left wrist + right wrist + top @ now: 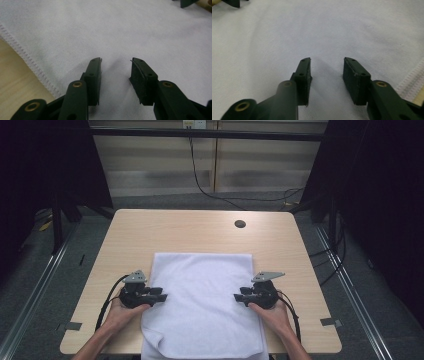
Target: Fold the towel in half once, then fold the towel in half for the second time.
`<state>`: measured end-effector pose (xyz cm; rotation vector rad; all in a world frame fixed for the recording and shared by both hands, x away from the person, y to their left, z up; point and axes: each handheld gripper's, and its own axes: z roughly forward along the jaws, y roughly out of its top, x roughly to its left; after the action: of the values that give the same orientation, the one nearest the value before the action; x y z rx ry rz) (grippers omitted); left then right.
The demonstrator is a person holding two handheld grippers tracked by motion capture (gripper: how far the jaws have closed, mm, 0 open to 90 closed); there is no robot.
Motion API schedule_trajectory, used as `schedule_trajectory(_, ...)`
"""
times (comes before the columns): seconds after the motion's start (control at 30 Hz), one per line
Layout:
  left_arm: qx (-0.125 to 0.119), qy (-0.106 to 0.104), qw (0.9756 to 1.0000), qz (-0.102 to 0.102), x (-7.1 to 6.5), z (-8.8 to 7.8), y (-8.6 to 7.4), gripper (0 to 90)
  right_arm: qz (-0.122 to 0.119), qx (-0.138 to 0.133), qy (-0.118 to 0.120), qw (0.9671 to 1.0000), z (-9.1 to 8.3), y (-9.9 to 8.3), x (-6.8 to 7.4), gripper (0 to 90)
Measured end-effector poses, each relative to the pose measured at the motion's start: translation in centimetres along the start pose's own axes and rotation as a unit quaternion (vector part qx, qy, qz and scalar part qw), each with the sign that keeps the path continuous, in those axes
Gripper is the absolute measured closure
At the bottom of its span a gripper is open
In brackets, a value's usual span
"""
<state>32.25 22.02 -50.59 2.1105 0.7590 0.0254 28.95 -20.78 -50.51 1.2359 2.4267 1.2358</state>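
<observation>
A white towel (200, 305) lies flat on a light wooden table (200, 227). It covers the middle of the table's near half, and its near edge hangs a little over the table's near edge. Its far edge runs straight across, about halfway up the table. Near the near left corner of the towel the cloth is a bit rumpled.

The left gripper (161, 296) sits at the towel's left edge, held by the person's left hand (120, 312). Its tips point inward, over the cloth. In the left gripper view the two black jaws stand apart with a clear gap between them – about half wide – and only bare towel (105, 30) shows in the gap. Nothing is pinched. The stitched hem (30, 62) of the towel runs past on the left there, with bare wood beside it.

The right gripper (239, 297) sits at the towel's right edge, held by the right hand (272, 312), and points inward too – the two grippers face each other across the cloth, well apart. In the right gripper view its jaws are also about half wide, with just white towel (324, 32) between them, and the hem (412, 77) shows at the right.

A small dark round hole (240, 224) is in the table near its far right corner, well away from the towel.
</observation>
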Motion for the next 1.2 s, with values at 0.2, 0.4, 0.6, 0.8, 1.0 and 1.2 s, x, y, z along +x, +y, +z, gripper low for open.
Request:
schedule_trajectory(0.2, 0.003, -0.010, 0.9999, 0.010, -2.0, -1.2, -1.6, 66.2, -0.004, 0.007, 0.014, 0.9999, -1.4, -1.5, 1.2, 58.7)
schedule_trajectory(0.4, 0.008, -0.026, 0.9995, 0.012, -3.5, -1.6, -2.4, 65.9, -0.002, 0.010, 0.027, 0.9996, -3.4, -3.5, 2.6, 58.9)
schedule_trajectory(0.6, 0.014, -0.048, 0.9987, 0.006, -5.2, -2.1, -3.2, 64.4, -0.008, 0.020, 0.030, 0.9993, -4.5, -4.5, 3.5, 59.2)
schedule_trajectory(0.8, 0.025, -0.067, 0.9973, 0.020, -6.4, -2.7, -4.0, 62.2, -0.001, 0.031, 0.043, 0.9986, -5.9, -5.9, 5.1, 59.0)
schedule_trajectory(1.0, 0.024, -0.058, 0.9976, 0.028, -6.1, -3.2, -3.2, 56.9, -0.012, 0.029, 0.037, 0.9988, -6.3, -5.5, 6.1, 54.4)
schedule_trajectory(1.2, -0.018, -0.025, 0.9992, 0.027, -3.4, -2.9, 0.1, 53.7, -0.005, -0.032, -0.003, 0.9995, -6.2, -1.8, 2.0, 52.3)
